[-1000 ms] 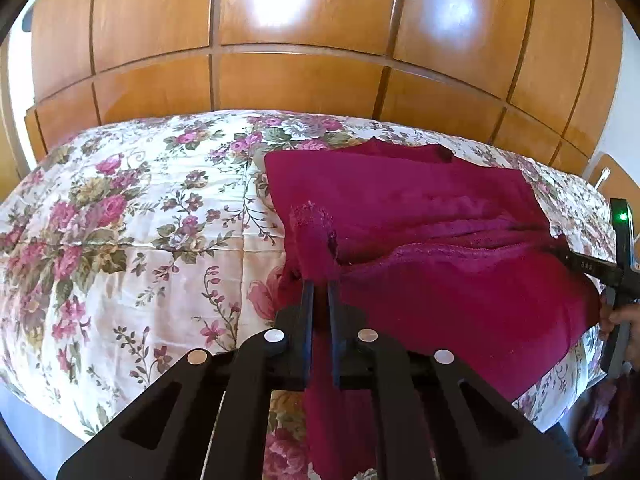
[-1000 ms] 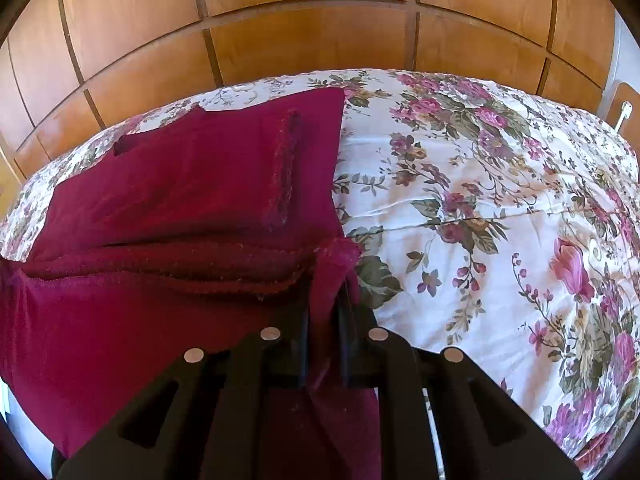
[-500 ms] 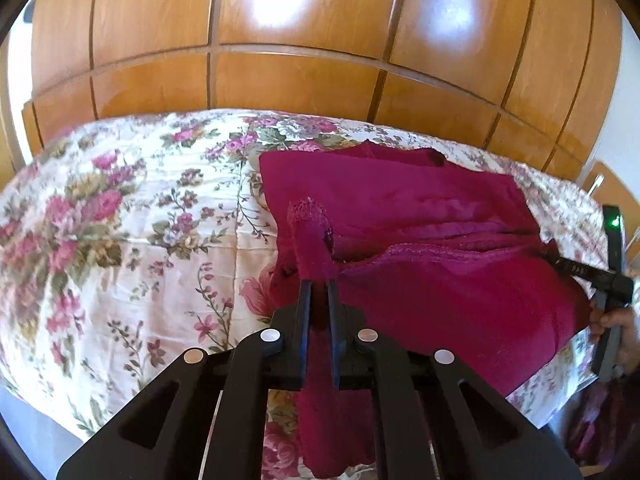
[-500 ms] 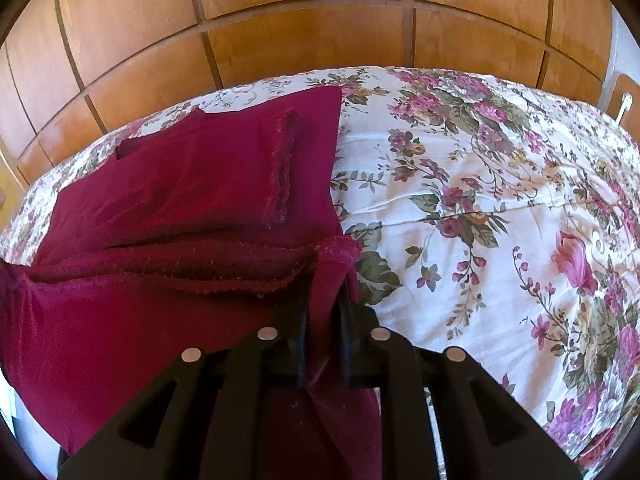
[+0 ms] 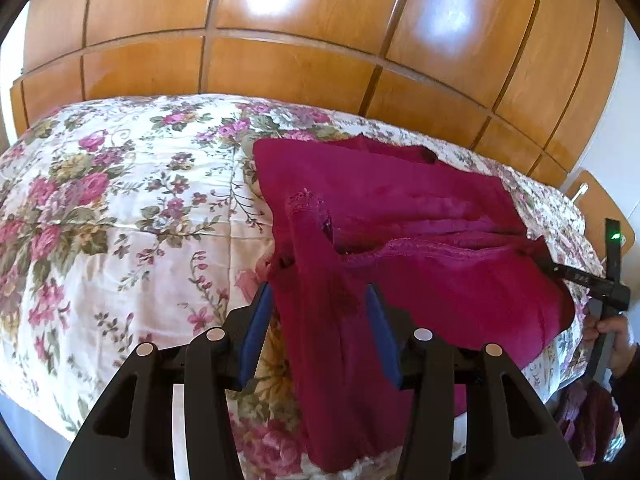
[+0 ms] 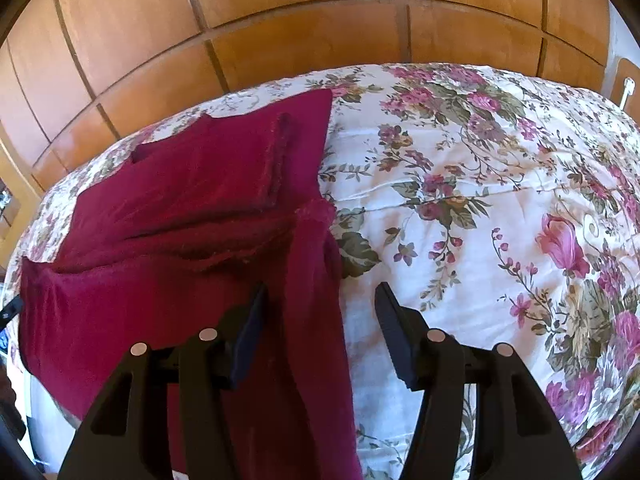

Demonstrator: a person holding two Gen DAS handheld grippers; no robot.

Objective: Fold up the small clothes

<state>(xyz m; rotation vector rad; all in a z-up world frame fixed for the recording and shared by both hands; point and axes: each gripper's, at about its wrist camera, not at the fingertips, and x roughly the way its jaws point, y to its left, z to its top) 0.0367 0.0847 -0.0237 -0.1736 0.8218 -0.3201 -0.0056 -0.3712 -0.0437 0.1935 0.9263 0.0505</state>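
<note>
Red garment (image 5: 420,240) lies partly folded on bed's flowered quilt (image 5: 120,220), near wooden wardrobe (image 5: 280,40). Left tool (image 5: 318,300) jaws just opened, cloth strip between pads, unpressed. Right tool (image 6: 320,300) likewise just opened over garment's other edge, grips nothing. Both tools at bed's near side.

Deep crimson-red fabric garment (image 5: 420,248); white quilted bedspread (image 5: 120,240), pink-purple roses, green leaves; glossy orange-brown wooden wardrobe panels (image 5: 280,40).
</note>
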